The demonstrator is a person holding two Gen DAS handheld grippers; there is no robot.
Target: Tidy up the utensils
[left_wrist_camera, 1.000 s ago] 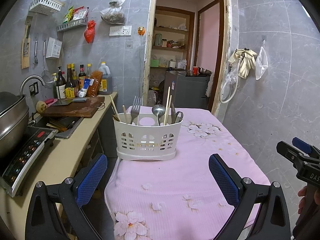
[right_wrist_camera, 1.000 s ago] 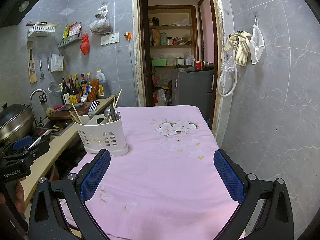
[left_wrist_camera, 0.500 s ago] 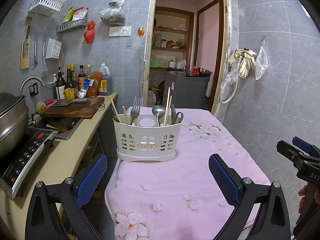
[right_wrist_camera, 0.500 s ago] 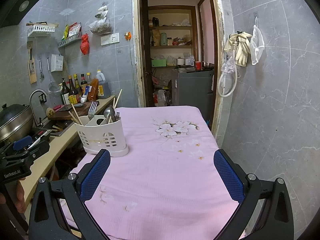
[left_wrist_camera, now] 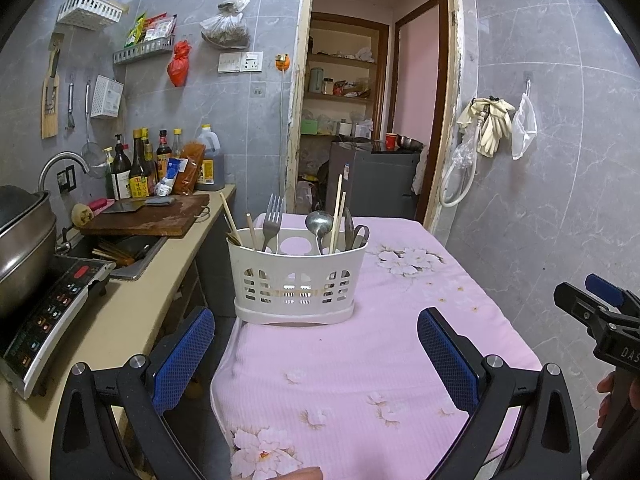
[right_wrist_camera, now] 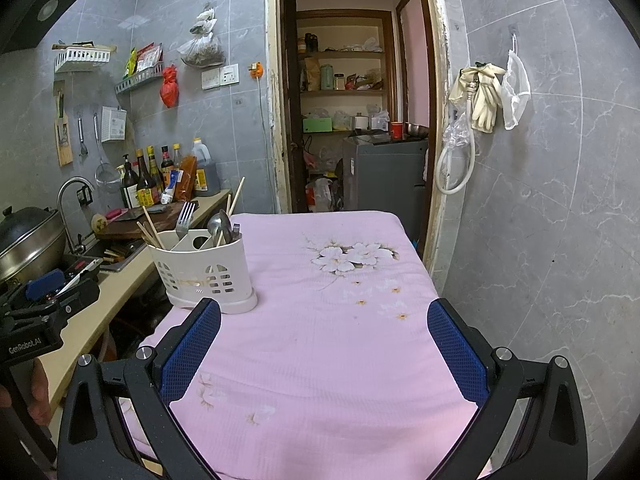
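Left tongs (left_wrist_camera: 316, 354) and right tongs (right_wrist_camera: 324, 344): both apart, empty. Fork (left_wrist_camera: 272, 216), spoon (left_wrist_camera: 319, 224) in caddy (left_wrist_camera: 296, 280): prob. stiff, light, slippery; grip exposed ends. Chopsticks (left_wrist_camera: 339, 208) thin; pinch mid-shaft.

Wooden cutting board (left_wrist_camera: 146, 218) at 9 o'clock, on the counter (left_wrist_camera: 132, 304). Sauce bottles (left_wrist_camera: 138, 166) stand behind it against the wall. Rubber gloves (left_wrist_camera: 490, 120) hang at 2 o'clock. Pink floral cloth (left_wrist_camera: 360, 360) covers the table.
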